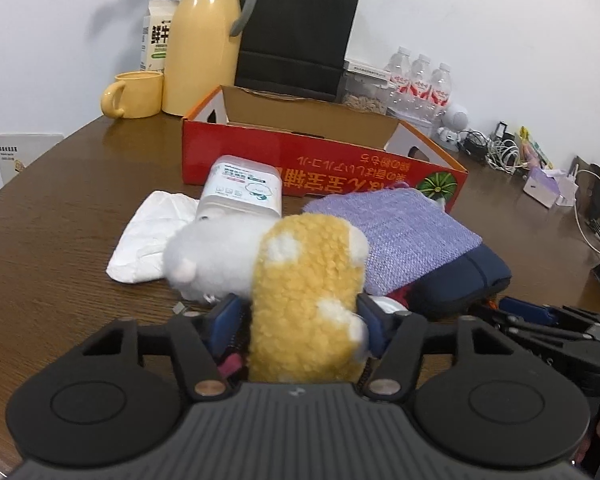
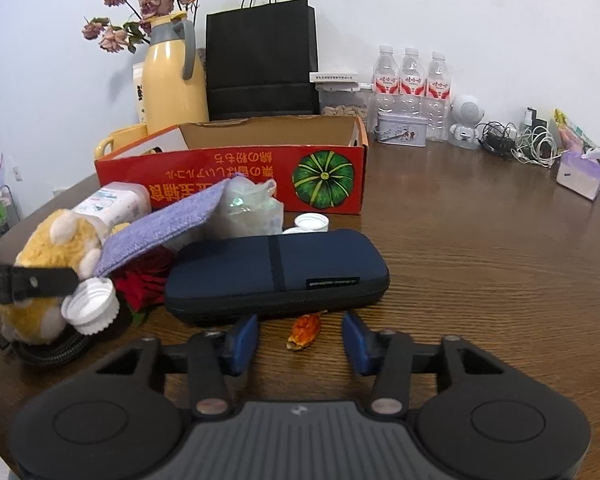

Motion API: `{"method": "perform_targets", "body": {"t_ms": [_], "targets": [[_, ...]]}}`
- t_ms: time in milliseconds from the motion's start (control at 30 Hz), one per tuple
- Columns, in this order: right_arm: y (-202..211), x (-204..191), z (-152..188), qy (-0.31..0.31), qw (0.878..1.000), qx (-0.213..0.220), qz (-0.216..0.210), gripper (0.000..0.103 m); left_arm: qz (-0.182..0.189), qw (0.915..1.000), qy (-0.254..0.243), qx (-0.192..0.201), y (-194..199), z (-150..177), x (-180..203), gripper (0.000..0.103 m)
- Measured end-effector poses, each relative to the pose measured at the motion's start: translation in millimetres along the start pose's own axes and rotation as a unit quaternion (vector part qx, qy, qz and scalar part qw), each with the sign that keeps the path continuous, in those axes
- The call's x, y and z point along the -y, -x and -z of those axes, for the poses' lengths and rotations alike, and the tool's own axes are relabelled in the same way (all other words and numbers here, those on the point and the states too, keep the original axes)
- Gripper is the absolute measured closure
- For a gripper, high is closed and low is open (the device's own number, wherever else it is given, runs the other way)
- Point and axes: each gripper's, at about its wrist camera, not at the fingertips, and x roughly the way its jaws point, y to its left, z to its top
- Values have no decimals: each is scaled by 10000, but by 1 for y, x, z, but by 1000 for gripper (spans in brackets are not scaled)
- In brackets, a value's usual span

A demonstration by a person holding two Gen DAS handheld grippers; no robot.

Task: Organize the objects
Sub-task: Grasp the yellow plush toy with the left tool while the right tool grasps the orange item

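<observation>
My left gripper (image 1: 298, 312) is shut on a yellow-and-white plush toy (image 1: 304, 284), which also shows in the right wrist view (image 2: 52, 256). Beyond it lie a purple knitted cloth (image 1: 396, 232), a white wipes tub (image 1: 242, 190), a white packet (image 1: 148, 236) and a navy zip case (image 2: 276, 268). An open red cardboard box (image 2: 236, 172) stands behind the pile. My right gripper (image 2: 300, 340) is open and empty, just in front of the navy case, with a small orange scrap (image 2: 305, 330) between its fingers. A white bottle cap (image 2: 90, 306) and a red rose (image 2: 140, 282) lie beside the toy.
A yellow thermos (image 2: 172, 80), yellow mug (image 1: 134, 94), black paper bag (image 2: 262, 62), water bottles (image 2: 410, 84), a tin (image 2: 400, 130), a white robot figure (image 2: 466, 120), cables (image 2: 528, 144) and a tissue box (image 2: 580, 172) line the back of the brown table (image 2: 480, 248).
</observation>
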Motion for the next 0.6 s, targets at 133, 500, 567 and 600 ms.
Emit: {"method": "perform_targets", "body": {"t_ms": [133,500,567,600], "targets": [[0,1,0,-30,10000,41,16,85,67,10000,47,-6,1,0,-1,52],[18,0,5,-58,9998,211,29,92,104,9995,-29,308,23,-4,-3,53],[26,-1,4,-40,9995,304,21,92,114,9993,-62,360,28,-5,-3,53],[30,-2,4,-25,9994,352,18,92,114,9991,-78,398,30,-6,-4,53]]}}
